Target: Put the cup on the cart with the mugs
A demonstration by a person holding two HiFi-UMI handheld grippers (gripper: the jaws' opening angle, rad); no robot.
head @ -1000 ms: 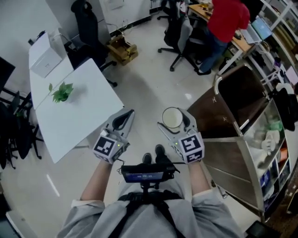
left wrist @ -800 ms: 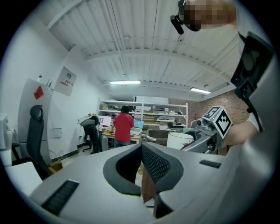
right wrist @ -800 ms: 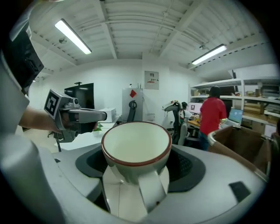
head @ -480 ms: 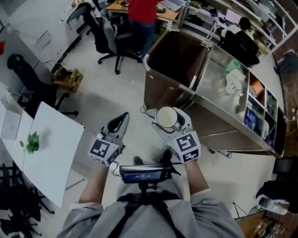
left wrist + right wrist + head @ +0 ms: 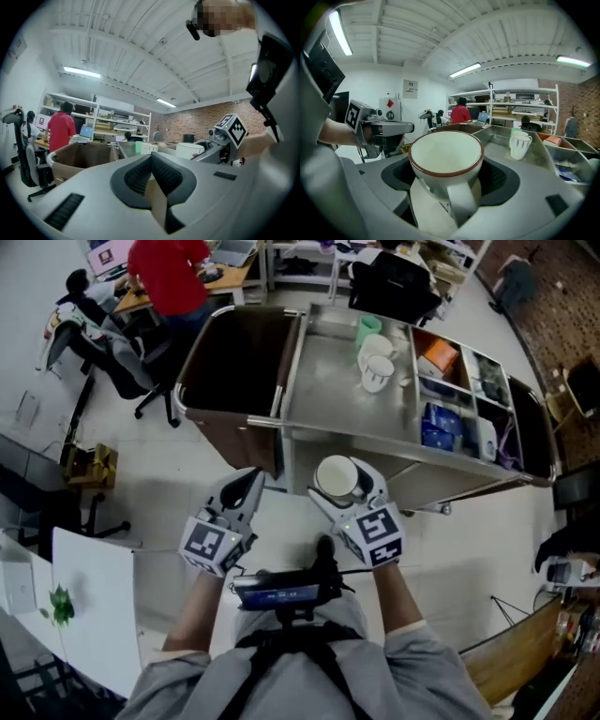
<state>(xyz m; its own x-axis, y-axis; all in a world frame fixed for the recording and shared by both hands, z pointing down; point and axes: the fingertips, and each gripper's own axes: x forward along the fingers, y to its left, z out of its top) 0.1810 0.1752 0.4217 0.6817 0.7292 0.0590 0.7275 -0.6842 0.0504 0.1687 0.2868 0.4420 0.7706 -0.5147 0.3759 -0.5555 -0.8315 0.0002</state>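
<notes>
One cup [image 5: 446,157], white with a brown rim, stands upright between the jaws of our right gripper [image 5: 343,474]. The jaws are spread wide and clamp its sides. Its handle points back along the jaws toward the gripper's camera, and we see nothing inside it. We hold it in the air at the near edge of the cart [image 5: 323,381], not on it.

Ahead of that gripper and a little to its right, a white mug [image 5: 377,371] stands on the cart's steel top. A green mug [image 5: 367,328] is just beyond it. Farther right, the cart's compartments hold blue packets [image 5: 436,425].

Our left gripper [image 5: 246,484] is level with the right one and apart from it. Its jaws are pressed together with nothing between them. Ahead of it lies the cart's brown bin [image 5: 234,357], and beyond that a person in red [image 5: 169,268] stands at a desk. Behind the left gripper and to its left, a small plant [image 5: 58,606] sits on a white table [image 5: 94,634].
</notes>
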